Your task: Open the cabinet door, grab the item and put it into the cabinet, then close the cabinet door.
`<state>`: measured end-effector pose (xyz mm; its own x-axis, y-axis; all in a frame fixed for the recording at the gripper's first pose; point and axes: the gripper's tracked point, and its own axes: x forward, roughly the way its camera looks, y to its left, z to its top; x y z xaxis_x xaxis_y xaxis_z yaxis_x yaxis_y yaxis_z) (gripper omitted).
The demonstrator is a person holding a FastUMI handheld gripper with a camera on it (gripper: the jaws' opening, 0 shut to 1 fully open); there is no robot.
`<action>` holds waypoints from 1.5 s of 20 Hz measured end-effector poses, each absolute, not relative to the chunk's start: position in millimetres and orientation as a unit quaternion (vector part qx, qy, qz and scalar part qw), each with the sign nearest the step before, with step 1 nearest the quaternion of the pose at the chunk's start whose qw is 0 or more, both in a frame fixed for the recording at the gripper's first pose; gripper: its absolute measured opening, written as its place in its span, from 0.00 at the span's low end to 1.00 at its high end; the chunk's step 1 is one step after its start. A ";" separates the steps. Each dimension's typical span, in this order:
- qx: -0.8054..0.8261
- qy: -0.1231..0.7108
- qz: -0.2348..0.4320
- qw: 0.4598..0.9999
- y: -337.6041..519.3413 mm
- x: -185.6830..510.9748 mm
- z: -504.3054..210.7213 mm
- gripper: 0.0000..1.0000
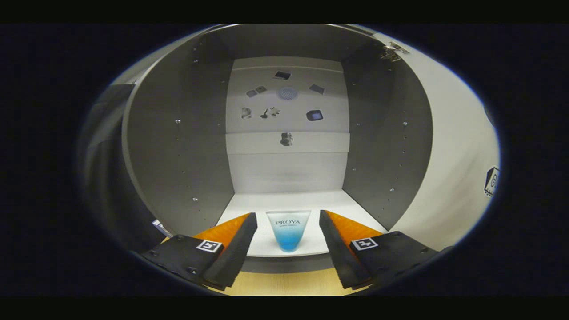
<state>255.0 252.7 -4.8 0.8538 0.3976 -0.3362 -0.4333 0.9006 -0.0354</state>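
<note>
A blue and white tube [288,230] stands upright on its cap on the cabinet's white floor [329,202], close to the front lip. My gripper [288,220] is open. Its black and orange fingers [238,242] flank the tube on either side with a gap to each, touching nothing. The cabinet is open: grey side walls [178,146], a white back wall, and the white door [453,146] swung out to the right with a hinge [393,51] at its top.
Several small dark marks or stickers dot the back wall [286,106]. A pale wooden surface [284,284] lies below the cabinet's front edge, under the fingers. A dark panel borders the cabinet on the left.
</note>
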 end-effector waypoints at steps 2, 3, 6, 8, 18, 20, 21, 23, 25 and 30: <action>-0.051 0.146 0.217 0.964 244.8 233.7 4.6 0.96; -0.049 0.140 0.220 0.964 240.9 220.5 8.7 0.98; -0.047 0.118 0.223 0.966 221.7 176.6 18.6 0.99; -0.046 0.105 0.219 0.969 202.0 146.3 21.4 0.98; -0.037 0.079 0.135 0.987 46.8 23.6 10.2 0.98; -0.027 0.072 0.111 0.991 13.9 7.6 15.1 0.98; -0.024 0.069 0.099 0.992 -2.9 0.2 17.1 0.98; -0.029 0.062 0.070 0.995 -39.3 -14.1 22.4 0.98; -0.039 0.055 0.039 0.997 -73.7 -20.9 25.8 0.98; -0.052 0.056 -0.040 0.996 -147.9 -14.7 21.2 0.98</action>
<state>-14.7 -147.9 21.2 0.9906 -0.0857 -0.1068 0.0741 0.9914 -0.1079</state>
